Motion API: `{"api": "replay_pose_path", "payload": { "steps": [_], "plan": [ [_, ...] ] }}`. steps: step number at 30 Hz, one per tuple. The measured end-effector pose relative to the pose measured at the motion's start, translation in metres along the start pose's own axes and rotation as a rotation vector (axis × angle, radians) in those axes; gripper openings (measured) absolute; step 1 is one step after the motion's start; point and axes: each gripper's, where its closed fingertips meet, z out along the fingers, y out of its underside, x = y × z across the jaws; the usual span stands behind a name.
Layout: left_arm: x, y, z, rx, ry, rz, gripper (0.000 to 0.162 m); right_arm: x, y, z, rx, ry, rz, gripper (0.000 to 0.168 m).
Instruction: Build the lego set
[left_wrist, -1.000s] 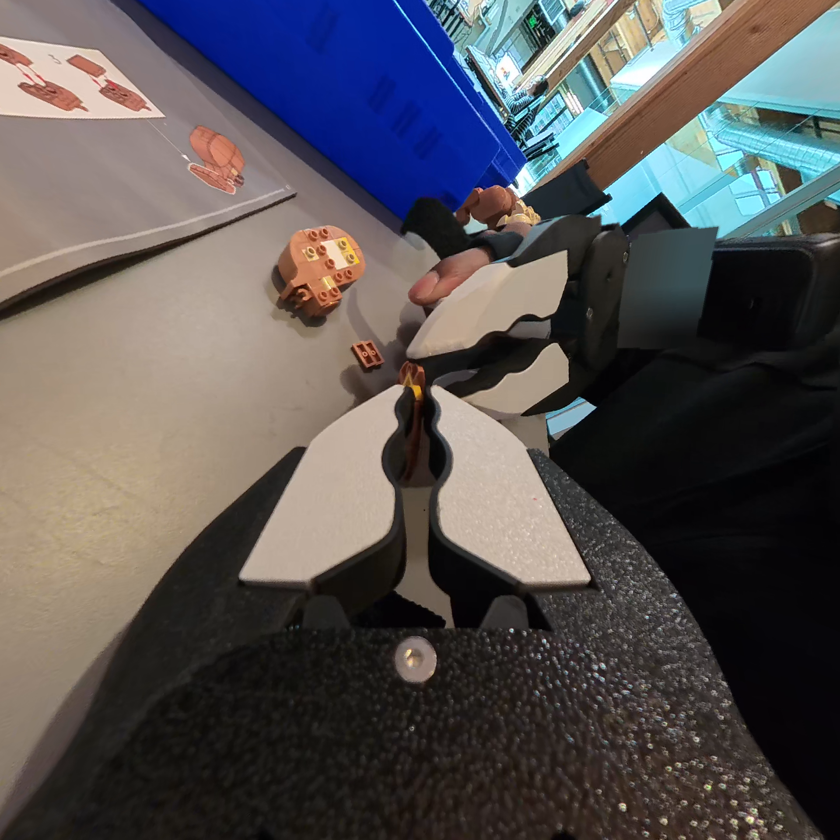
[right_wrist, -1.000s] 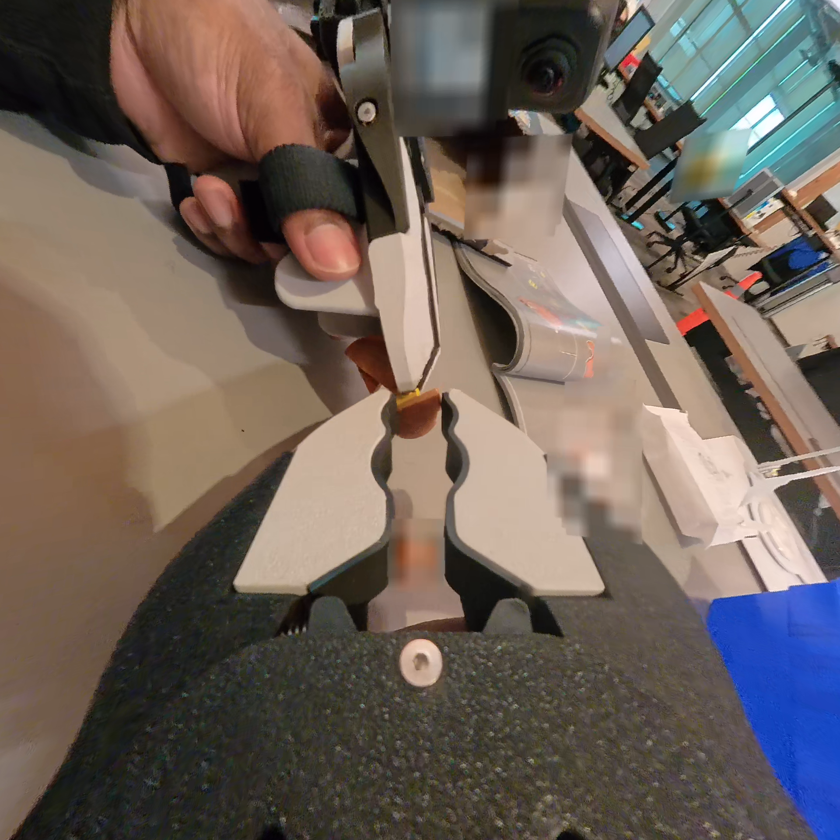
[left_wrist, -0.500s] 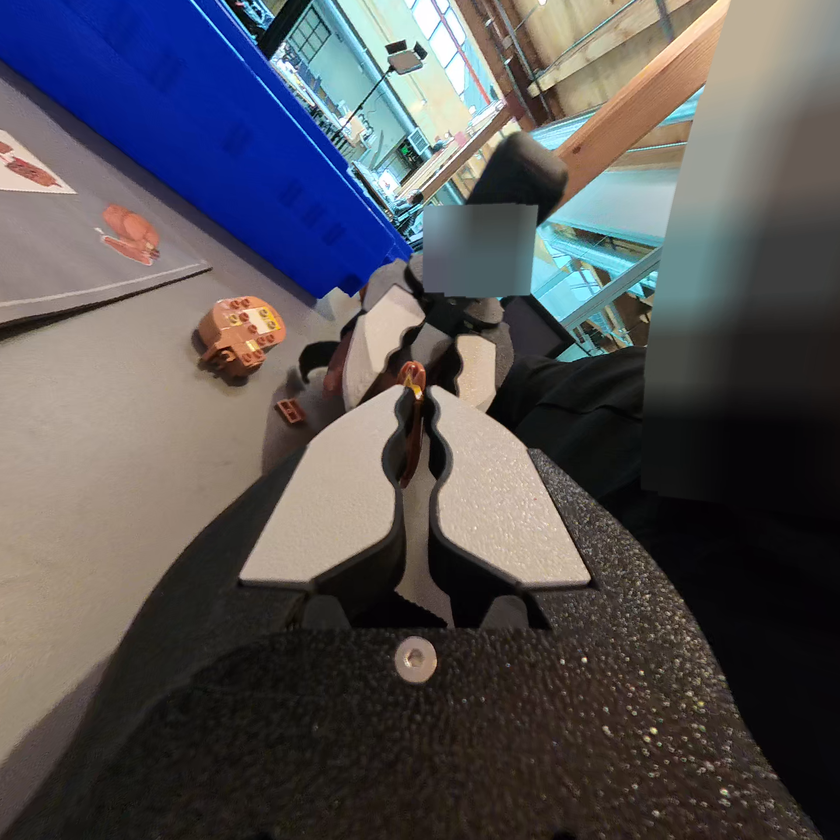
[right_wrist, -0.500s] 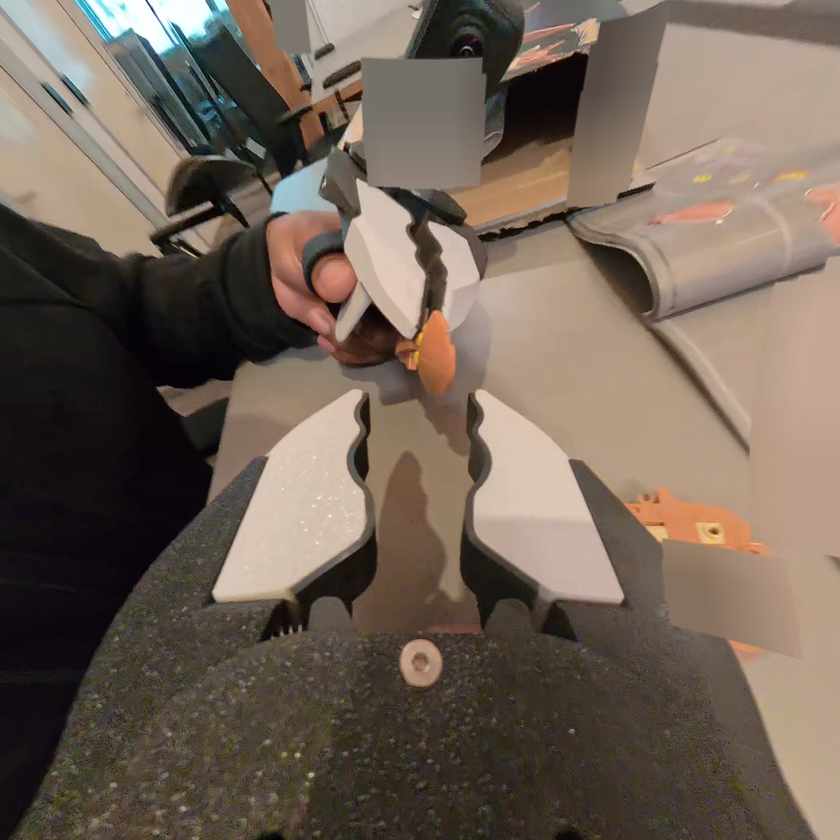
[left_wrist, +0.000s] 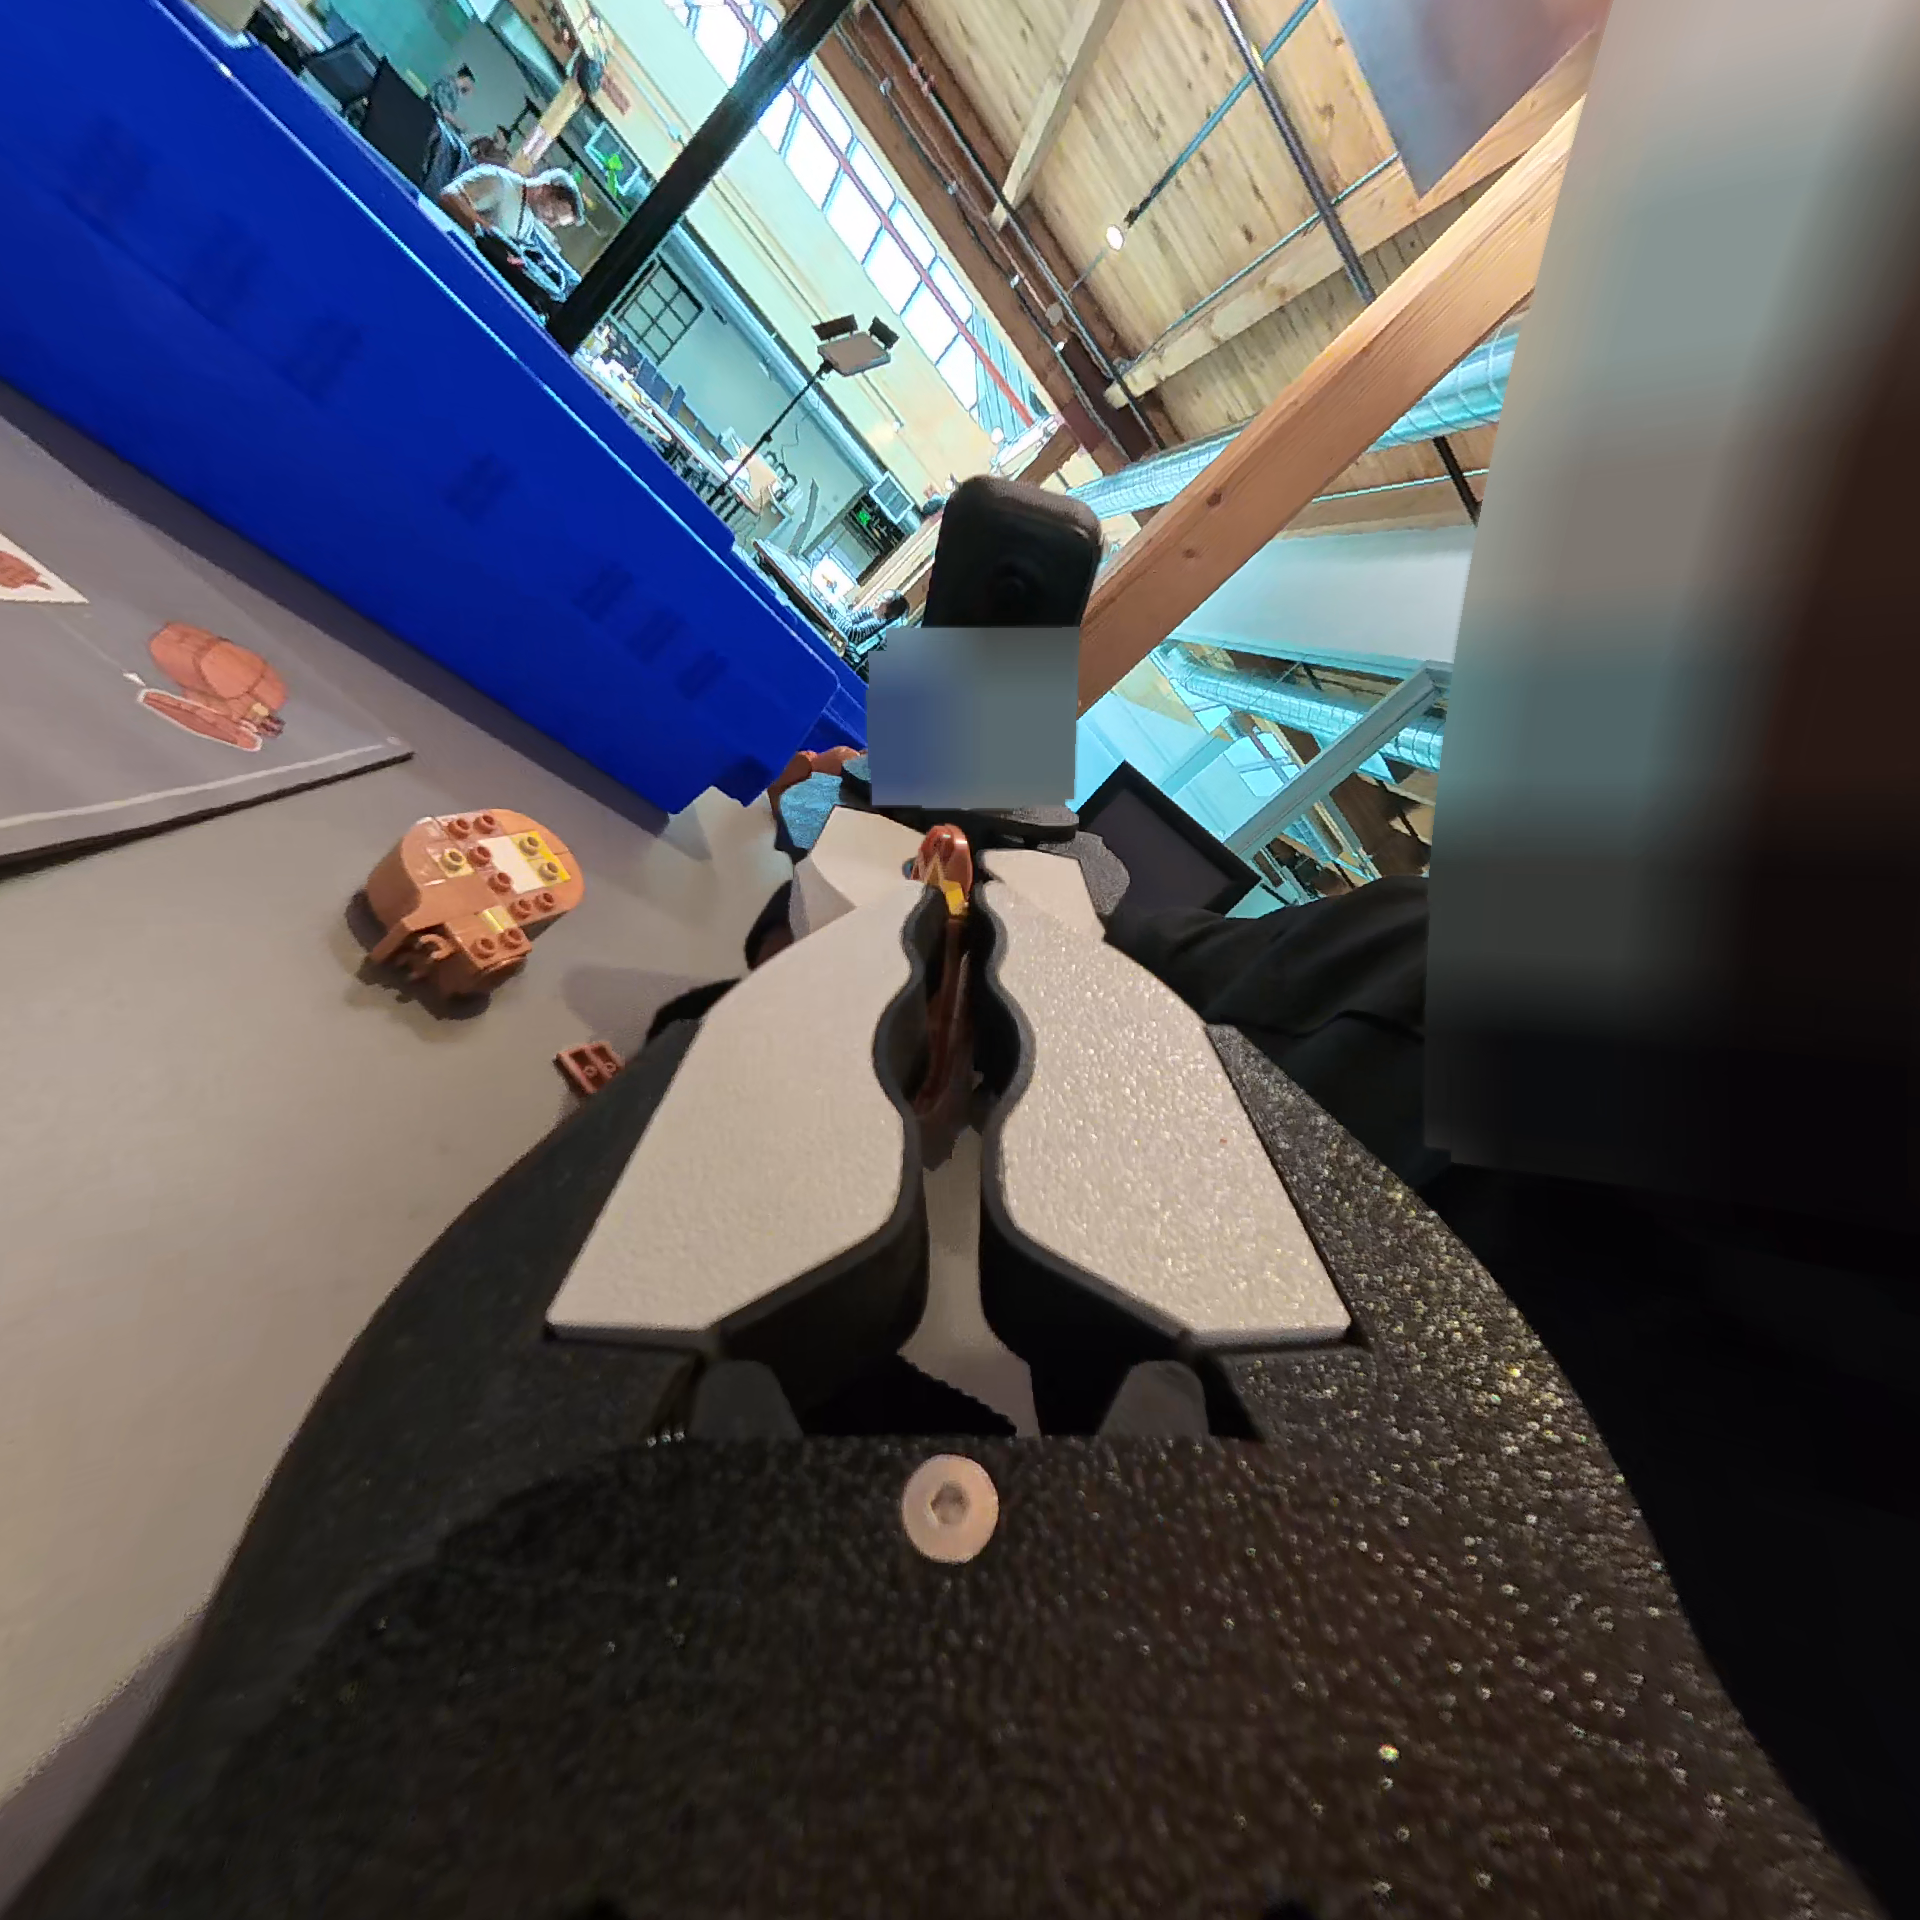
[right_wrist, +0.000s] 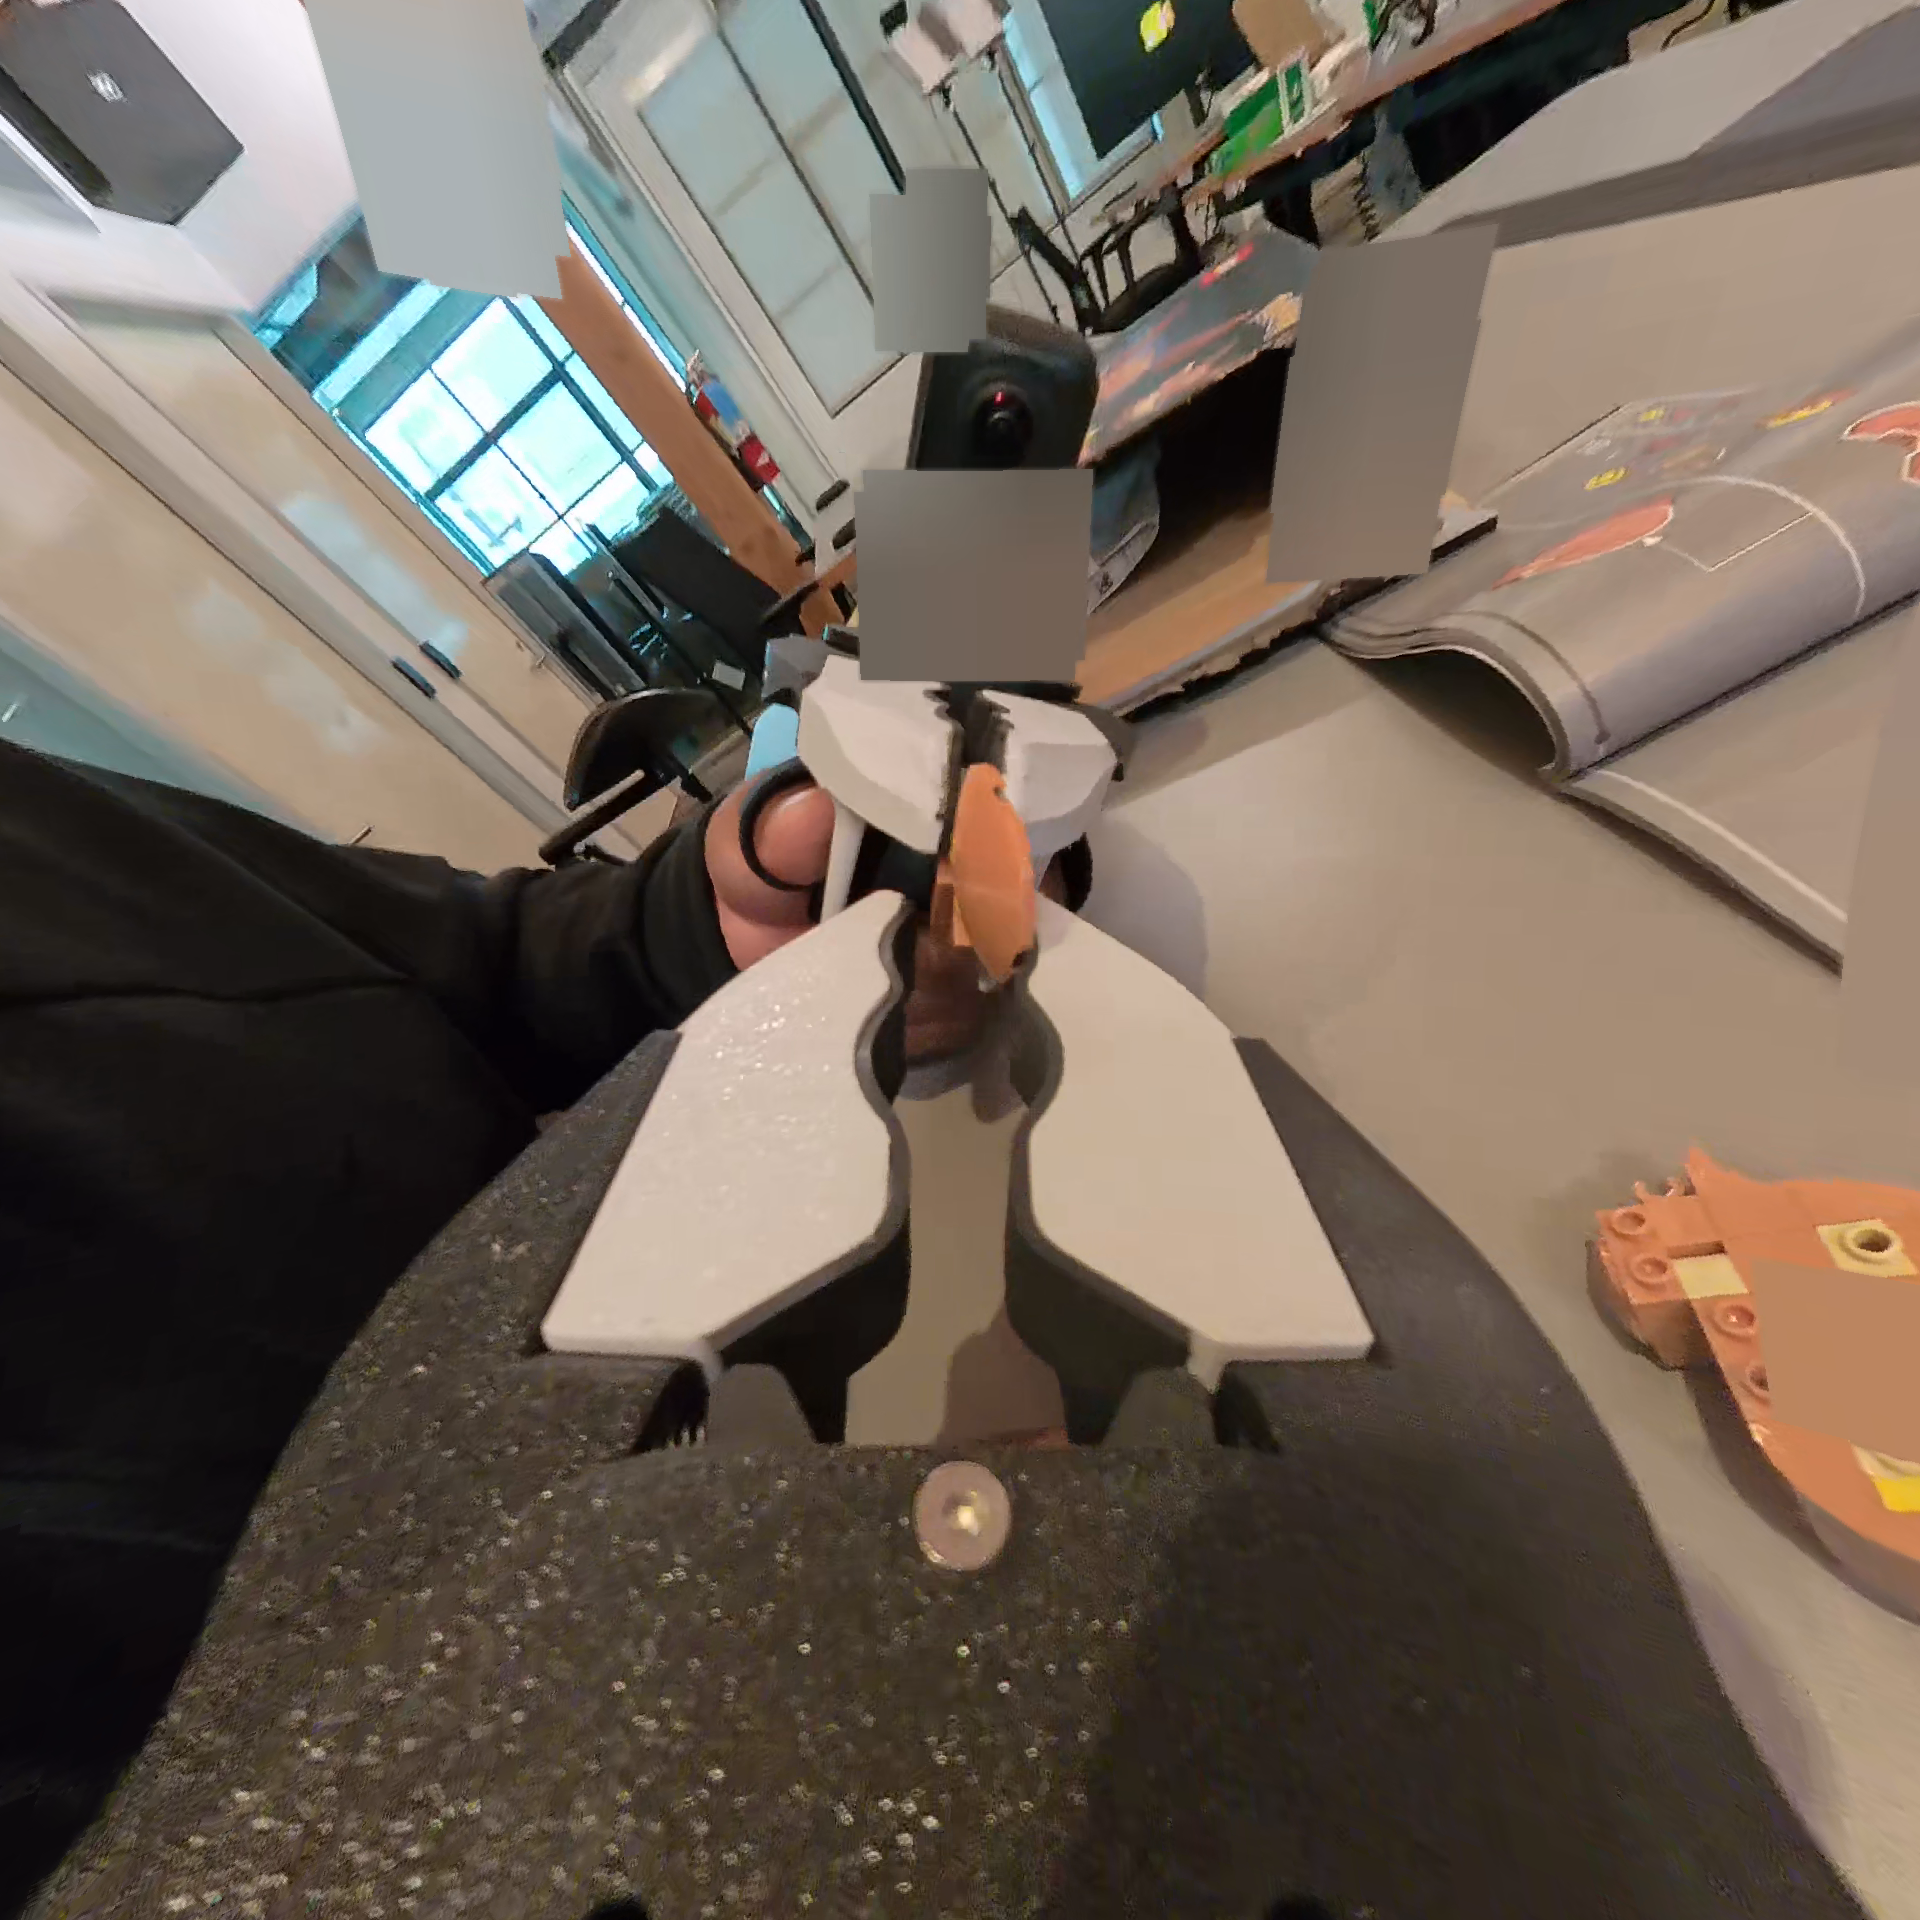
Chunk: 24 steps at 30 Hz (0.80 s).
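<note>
My left gripper (left_wrist: 948, 904) is shut on a thin brown lego piece (left_wrist: 943, 1023) with a yellow bit at its tip, held in the air. In the right wrist view the left gripper (right_wrist: 961, 800) faces me, and the piece (right_wrist: 992, 868) shows as a rounded orange-brown shell hanging from it. My right gripper (right_wrist: 968, 925) is narrowly open, its tips either side of the piece's lower end, with a small gap at the left finger. Its fingers (left_wrist: 836, 868) show just beyond the left tips. A brown lego build (left_wrist: 473, 899) lies on the grey table (left_wrist: 208, 1091).
A small brown plate (left_wrist: 589, 1063) lies near the build, which also shows at the right (right_wrist: 1704, 1278). An open instruction booklet (right_wrist: 1662, 644) lies beyond it, also visible in the left wrist view (left_wrist: 156, 727). A blue bin (left_wrist: 364, 416) borders the table. A person's sleeve (right_wrist: 312, 987) is at the left. Only a small space, under 4 cm, lies between the two pairs of fingers.
Both grippers have lifted and turned to face each other. My right gripper opened wide half a second ago and has since narrowed around the end of the piece held by the left.
</note>
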Motion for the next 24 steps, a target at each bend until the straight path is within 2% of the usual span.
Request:
{"api": "replay_pose_path", "payload": {
  "steps": [4, 24],
  "plan": [
    [0.001, -0.0019, 0.0006, 0.022, 0.009, 0.008, 0.004, 0.0004, -0.002, -0.0004, 0.029, 0.008, 0.006, 0.007],
    [0.001, 0.0028, 0.0011, -0.016, -0.007, 0.036, 0.004, -0.0011, 0.0015, -0.0017, 0.0, -0.015, -0.014, 0.007]
  ]
}}
